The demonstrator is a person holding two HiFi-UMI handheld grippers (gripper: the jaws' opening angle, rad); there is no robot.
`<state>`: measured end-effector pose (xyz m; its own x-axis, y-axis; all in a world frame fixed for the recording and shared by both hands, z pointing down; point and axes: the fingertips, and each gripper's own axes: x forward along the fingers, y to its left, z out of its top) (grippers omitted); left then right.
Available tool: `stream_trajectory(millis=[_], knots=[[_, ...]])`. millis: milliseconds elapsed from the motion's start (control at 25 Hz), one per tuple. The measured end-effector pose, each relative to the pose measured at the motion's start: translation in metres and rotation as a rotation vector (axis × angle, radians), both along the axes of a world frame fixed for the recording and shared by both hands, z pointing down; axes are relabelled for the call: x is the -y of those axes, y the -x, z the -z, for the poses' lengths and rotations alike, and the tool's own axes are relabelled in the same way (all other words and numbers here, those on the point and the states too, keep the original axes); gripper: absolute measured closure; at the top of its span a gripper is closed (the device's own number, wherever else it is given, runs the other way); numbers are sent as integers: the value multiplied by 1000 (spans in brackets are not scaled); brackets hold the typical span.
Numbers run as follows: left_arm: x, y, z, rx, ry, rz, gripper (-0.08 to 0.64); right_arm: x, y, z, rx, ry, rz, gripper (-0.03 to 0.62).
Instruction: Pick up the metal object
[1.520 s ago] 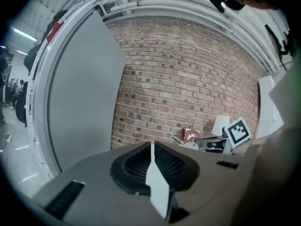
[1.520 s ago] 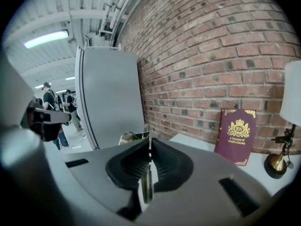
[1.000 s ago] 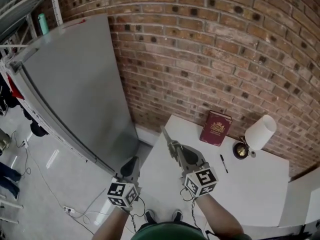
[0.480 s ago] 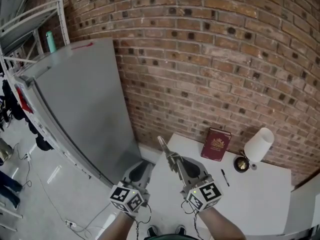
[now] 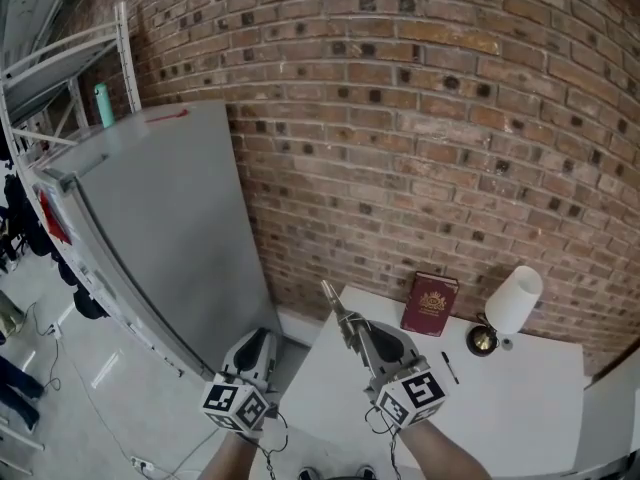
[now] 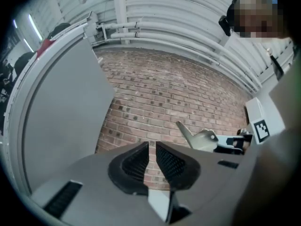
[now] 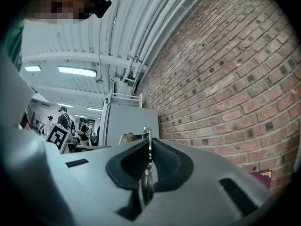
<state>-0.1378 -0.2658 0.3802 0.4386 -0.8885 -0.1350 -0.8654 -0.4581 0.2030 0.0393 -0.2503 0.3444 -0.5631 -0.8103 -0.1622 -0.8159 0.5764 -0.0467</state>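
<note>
The metal object (image 5: 338, 308) is a thin flat blade. It sticks up and forward out of my right gripper (image 5: 358, 333), which is shut on it above the near left part of the white table (image 5: 520, 398). In the right gripper view the blade (image 7: 146, 138) stands edge-on between the pads of the right gripper (image 7: 149, 147). My left gripper (image 5: 255, 340) hangs off the table's left side, over the floor. Its jaws stand a narrow gap apart with nothing between them (image 6: 152, 149). The left gripper view also shows the blade (image 6: 186, 131) pointing at the brick wall.
A red book (image 5: 430, 305) leans on the brick wall (image 5: 420, 148) at the table's back. Beside it stand a white lamp shade (image 5: 512, 303) on a brass base (image 5: 482, 340), with a black pen (image 5: 449, 367) near it. A tall grey cabinet (image 5: 170, 228) stands on the left.
The view has tilted up toward the wall. Both grippers have risen slightly and the left one has drifted left. The right gripper still holds the blade.
</note>
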Motion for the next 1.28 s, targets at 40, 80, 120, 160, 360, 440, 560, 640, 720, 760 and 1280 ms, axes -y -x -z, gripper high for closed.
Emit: stream_trajectory(millis=[40,80,120,160,360,440,560,640,720,760,1280], knots=[[1,8,2,0,-5,18,522,1,-2,1,-2,-2,-6,584],[2,15,3,0,-9,36,523,1,-4,2,-2,-4,-11,584],[2,22,4,1,-12,53,523,2,-5,1,1,-6,-17,584],[2,28,5,2,-16,68,523,2,-7,1,5,-7,-23,584],[1,46,5,-1,-19,104,523,3,-9,2,8,-11,-36,584],[0,48,3,-2,-16,108,523,4,-8,2,6,-12,-37,584],[0,50,2,-2,-11,112,523,5,-9,2,5,-12,-42,584],[-1,53,1,-3,-7,117,523,5,-10,0,10,-8,-46,584],[-2,56,0,-4,-4,122,523,5,-10,0,8,-5,-49,584],[-2,57,-1,-5,-3,124,523,6,-10,1,7,-4,-51,584],[-1,64,-7,-12,8,130,523,8,-13,3,9,-11,-68,584]])
